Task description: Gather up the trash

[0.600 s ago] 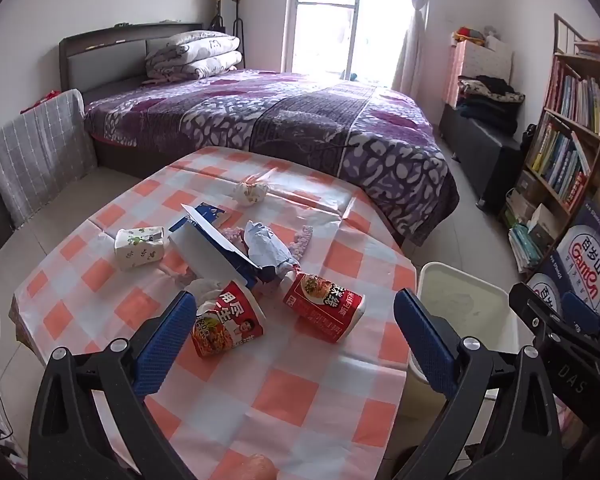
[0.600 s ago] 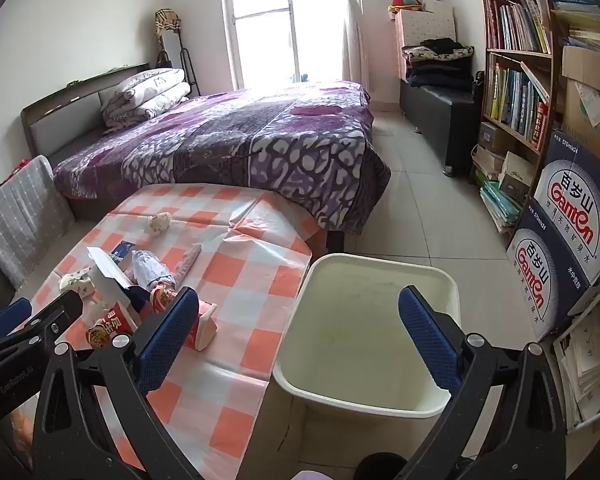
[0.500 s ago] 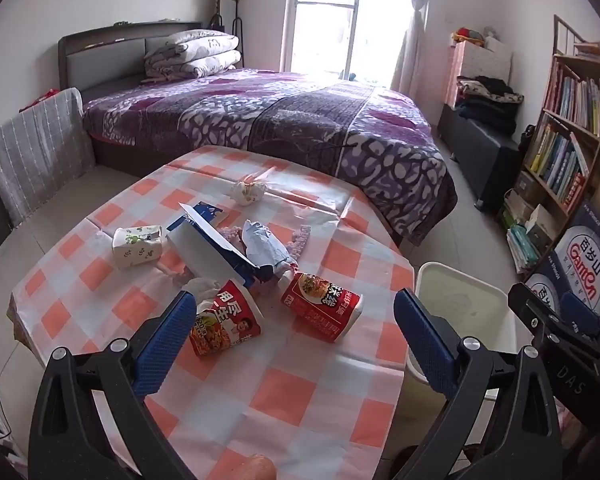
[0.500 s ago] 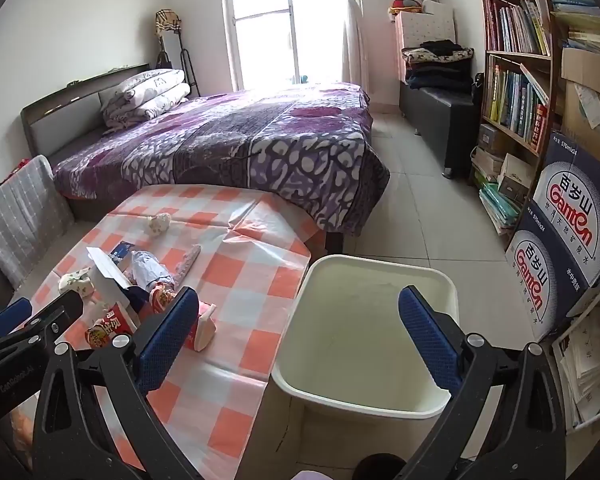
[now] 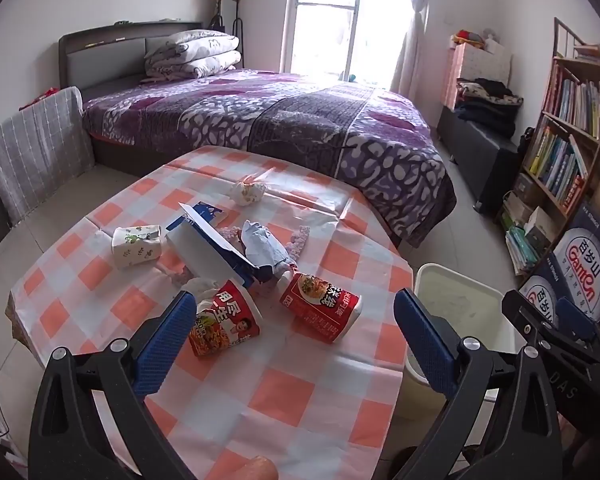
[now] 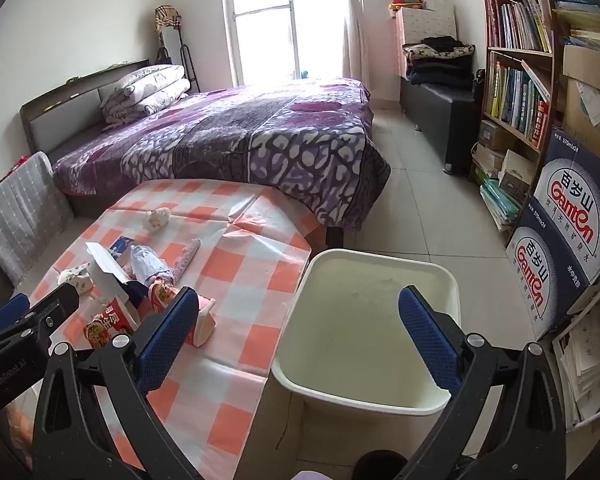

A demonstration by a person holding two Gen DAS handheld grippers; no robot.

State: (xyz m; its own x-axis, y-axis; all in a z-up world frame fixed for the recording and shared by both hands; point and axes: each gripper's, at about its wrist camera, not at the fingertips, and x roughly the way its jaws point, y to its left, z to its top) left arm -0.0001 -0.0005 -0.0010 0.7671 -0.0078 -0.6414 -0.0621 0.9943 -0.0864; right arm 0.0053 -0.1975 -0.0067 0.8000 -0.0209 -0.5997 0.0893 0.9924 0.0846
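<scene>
My left tongs (image 5: 292, 340) hang wide open and empty over the near part of the worktop (image 5: 284, 396), and my right tongs (image 6: 300, 344) hang just as wide and empty above the bin (image 6: 320, 384), which stands on the floor against the worktop's right edge. Nearest my left tongs lie two noodle cups on their sides: the left cup (image 5: 224, 324) just beside my left finger, the right cup (image 5: 320, 308) a little further in. Being round and tipped over, either could roll off toward the edge if I nudge it with one finger before closing, and thin walls may crumple or spill dregs on the cloth. Behind them the torn box (image 5: 208, 248) and the crumpled wrapper (image 5: 264, 244) overlap, so pulling one may drag the other. Further off sit the small leaf-printed cup (image 5: 134, 246) and the paper ball (image 5: 248, 193), a long reach. The glossy cloth could slide under my push.
</scene>
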